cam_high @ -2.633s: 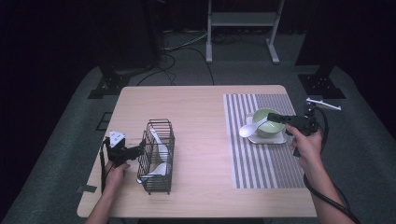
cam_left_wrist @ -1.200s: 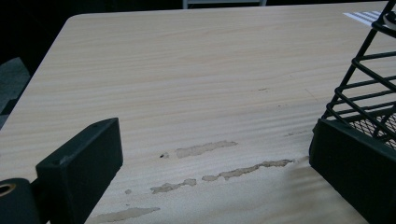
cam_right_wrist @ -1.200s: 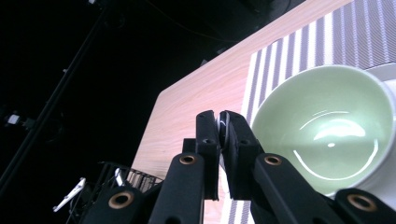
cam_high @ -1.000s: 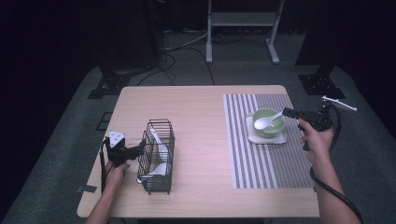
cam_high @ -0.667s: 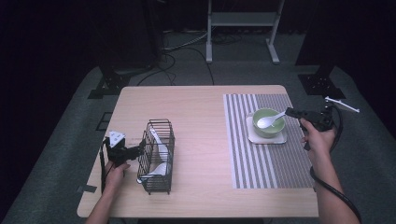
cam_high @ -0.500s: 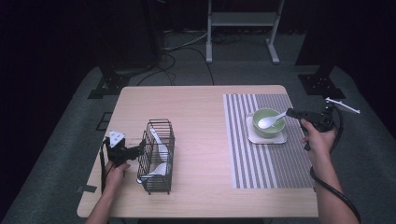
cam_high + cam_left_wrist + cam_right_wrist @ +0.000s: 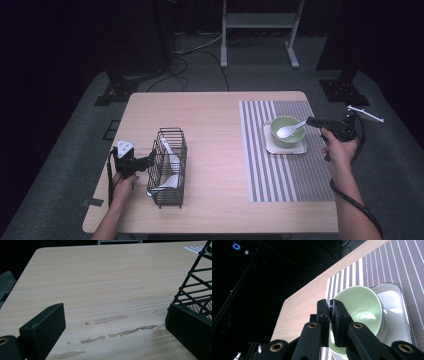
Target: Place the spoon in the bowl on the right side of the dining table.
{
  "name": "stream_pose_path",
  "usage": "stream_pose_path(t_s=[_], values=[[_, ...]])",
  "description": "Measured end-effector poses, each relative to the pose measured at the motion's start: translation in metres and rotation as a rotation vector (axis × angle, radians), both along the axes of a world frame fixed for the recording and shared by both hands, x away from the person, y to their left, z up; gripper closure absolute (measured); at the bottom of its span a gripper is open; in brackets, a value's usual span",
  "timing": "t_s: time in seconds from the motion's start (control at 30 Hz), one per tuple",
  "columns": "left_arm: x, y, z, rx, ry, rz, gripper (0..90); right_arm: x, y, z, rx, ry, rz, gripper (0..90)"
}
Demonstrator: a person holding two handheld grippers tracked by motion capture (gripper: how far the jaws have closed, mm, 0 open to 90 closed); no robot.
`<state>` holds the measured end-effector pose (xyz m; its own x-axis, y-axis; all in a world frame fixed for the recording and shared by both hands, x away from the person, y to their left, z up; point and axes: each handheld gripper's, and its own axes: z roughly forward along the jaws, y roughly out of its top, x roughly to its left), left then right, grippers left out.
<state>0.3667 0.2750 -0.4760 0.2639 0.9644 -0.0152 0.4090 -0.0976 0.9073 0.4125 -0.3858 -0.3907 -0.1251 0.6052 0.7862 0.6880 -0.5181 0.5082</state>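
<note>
- The right gripper (image 7: 314,121) is clamping the handle of a glossy white ceramic spoon (image 7: 289,131), its two black jaws pressed tight on the handle's end, as the right gripper view (image 7: 330,312) is showing edge-on.
- The spoon's oval scoop is sitting inside the round pale-green bowl (image 7: 287,135), with the handle slanting up over the rim toward three o'clock, where the gripper is holding it.
- That smooth green bowl is resting on a shallow, rounded-square white plate (image 7: 270,145), and the plate is lying on a woven placemat with grey and white stripes (image 7: 280,177) at the three o'clock side of the table.
- The light wooden table (image 7: 210,120) is showing fine straight grain, and the left gripper view is picking out pale scuffed patches (image 7: 110,320) in its finish.
- At about eight o'clock, a tall rectangular black wire basket (image 7: 167,167) is standing upright with more white spoons (image 7: 170,180) inside it, their scoops down near the mesh floor.
- The left gripper (image 7: 145,162) is sitting against the basket's nine o'clock side, jaws spread wide; in its own view (image 7: 112,340) one matte black jaw is touching the basket's lower wires and the other is standing over bare wood, gripping nothing.
</note>
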Motion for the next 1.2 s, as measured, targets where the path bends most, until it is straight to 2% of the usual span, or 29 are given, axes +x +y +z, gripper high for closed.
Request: stream_pose_path(t_s=[0.6,1.2], values=[[0.000,-0.001,0.000,0.002,-0.003,0.003,1.6,0.003,-0.003,-0.013,0.001,0.016,-0.019,85.0],[0.000,0.000,0.000,0.005,0.003,0.011,1.6,0.012,-0.003,-0.030,0.002,0.056,-0.013,84.9]])
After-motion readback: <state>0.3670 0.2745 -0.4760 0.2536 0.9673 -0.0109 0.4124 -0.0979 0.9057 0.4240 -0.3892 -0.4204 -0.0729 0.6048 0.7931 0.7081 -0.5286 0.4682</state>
